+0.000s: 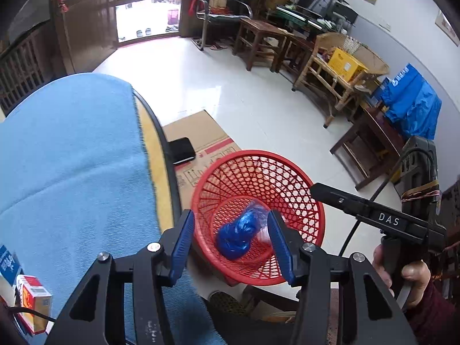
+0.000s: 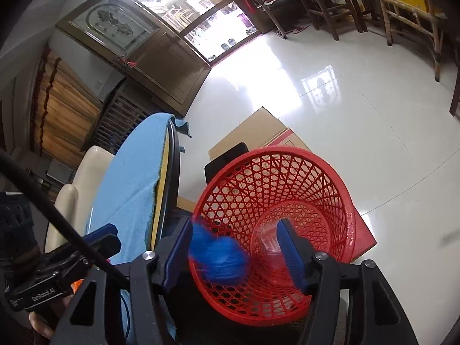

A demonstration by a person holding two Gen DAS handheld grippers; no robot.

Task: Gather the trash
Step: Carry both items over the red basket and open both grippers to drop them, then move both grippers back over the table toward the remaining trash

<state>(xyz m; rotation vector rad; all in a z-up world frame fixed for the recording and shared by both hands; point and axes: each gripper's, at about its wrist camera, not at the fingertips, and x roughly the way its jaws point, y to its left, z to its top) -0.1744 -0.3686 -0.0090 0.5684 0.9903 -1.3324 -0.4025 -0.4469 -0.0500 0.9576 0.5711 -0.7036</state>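
A red mesh waste basket [image 1: 304, 198] stands on the floor beside the round table; it also shows in the right wrist view [image 2: 325, 178]. A crumpled blue plastic bag [image 1: 237, 234] is inside it. In the right wrist view the blue bag [image 2: 221, 261] is blurred, between the open fingers over the basket's near rim, touching neither pad clearly. My left gripper [image 1: 230, 243] is open above the basket and holds nothing. My right gripper [image 2: 235, 254] is open; its body also shows in the left wrist view [image 1: 382, 218].
The round table with a blue cloth [image 1: 72, 155] lies left of the basket. A flattened cardboard box [image 1: 201, 135] with a black device [image 1: 181, 151] lies on the floor behind it. Small cartons [image 1: 33, 302] sit on the table's near edge. Wooden stools and chairs [image 1: 258, 40] line the far wall.
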